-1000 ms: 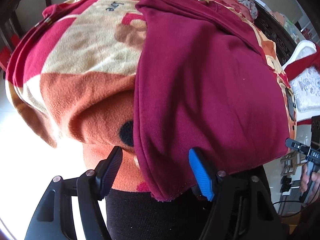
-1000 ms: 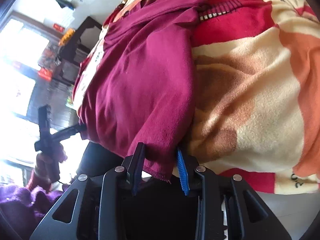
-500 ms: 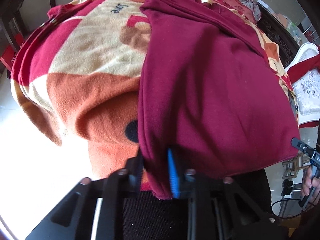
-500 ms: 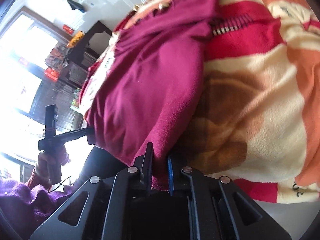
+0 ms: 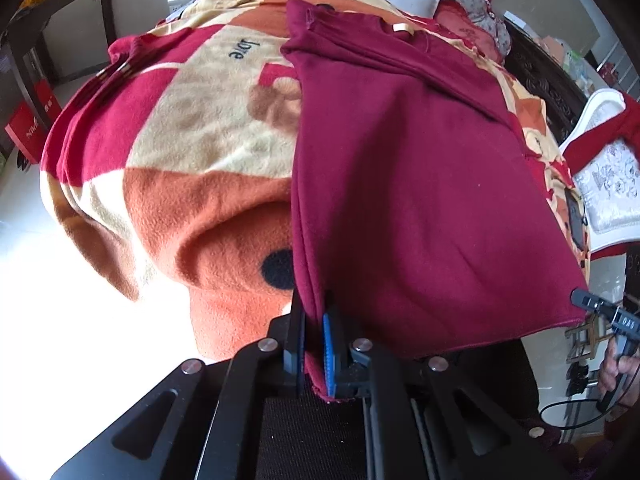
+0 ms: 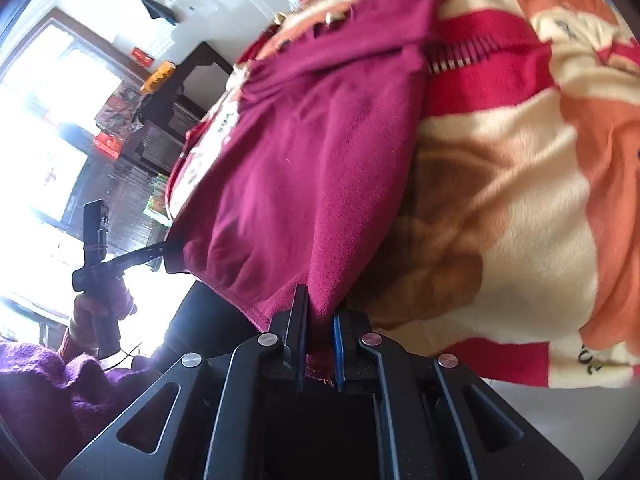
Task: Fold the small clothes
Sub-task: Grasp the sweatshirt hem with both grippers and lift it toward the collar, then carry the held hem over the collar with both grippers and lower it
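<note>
At 6 o'clock in the left wrist view, your left gripper [image 5: 316,344] is clamped on the near left hem corner of the maroon garment [image 5: 420,184], its jaws nearly together with cloth pinched between them. Your right gripper [image 6: 320,338] grips the opposite hem corner in the same manner, as the right wrist view shows; its tip also appears at 4 o'clock in the left view, touching the hem end. The garment lies flat on the patterned blanket [image 5: 192,152], its hem draping over the near edge toward you. Its long axis runs from the hem at 6 o'clock away to the collar end near 12 o'clock, where a sleeve seems already folded across the chest. The garment thus extends straight ahead of both grippers, and each hand sits equally close to its own corner, with neither favoured. Judged from this layout, the coming move probably carries the hem forward along that axis toward the collar; keeping the two corners level would keep the fold square.
</note>
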{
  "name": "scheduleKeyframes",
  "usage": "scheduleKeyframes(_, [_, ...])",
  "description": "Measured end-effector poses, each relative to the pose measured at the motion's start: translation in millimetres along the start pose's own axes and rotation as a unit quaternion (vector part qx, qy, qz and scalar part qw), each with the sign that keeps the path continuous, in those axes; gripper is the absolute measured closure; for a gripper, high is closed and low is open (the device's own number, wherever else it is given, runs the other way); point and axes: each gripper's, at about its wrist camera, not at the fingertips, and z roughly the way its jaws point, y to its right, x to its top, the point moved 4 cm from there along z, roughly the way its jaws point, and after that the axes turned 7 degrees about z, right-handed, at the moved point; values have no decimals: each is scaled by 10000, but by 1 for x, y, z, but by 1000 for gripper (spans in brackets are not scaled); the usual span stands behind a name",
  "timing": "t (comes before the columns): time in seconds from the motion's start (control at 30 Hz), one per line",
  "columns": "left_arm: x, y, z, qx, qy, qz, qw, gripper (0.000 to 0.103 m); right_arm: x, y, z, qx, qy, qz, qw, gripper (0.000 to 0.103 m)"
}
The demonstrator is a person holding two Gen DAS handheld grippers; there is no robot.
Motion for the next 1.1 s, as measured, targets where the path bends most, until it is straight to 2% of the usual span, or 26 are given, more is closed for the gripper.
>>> scheduleKeyframes(0.13, [10, 1, -5, -91, 60, -9, 9999, 96, 15, -6, -9, 74, 132, -74, 9999, 103])
scheduleKeyframes(0.23, [34, -1, -16, -137, 321, 6, 9994, 96, 36, -15, -22, 190, 375, -176, 9990, 103])
scheduleKeyframes(0.43, [109, 9, -40, -118, 1077, 195, 9939, 96, 102, -31, -39, 164, 954, -415, 9944, 103])
scheduleKeyframes(0.6, [180, 10, -33, -7, 1456, 188, 9892, 96, 170, -29, -35, 91, 1363, -284, 9902, 103])
scheduleKeyframes(0.77, [242, 1, -8, 184, 1531, 74, 9880, 96, 230, -18, -20, -114, 1518, -94, 9883, 103])
scheduleKeyframes(0.9, [288, -8, 23, 240, 1424, -106, 9895, 96, 270, -4, -6, -241, 1597, 104, 9868, 103])
scheduleKeyframes(1.1, [327, -18, 68, 345, 1163, -196, 9924, 96, 324, 10, 24, -367, 1566, 258, 9866, 103])
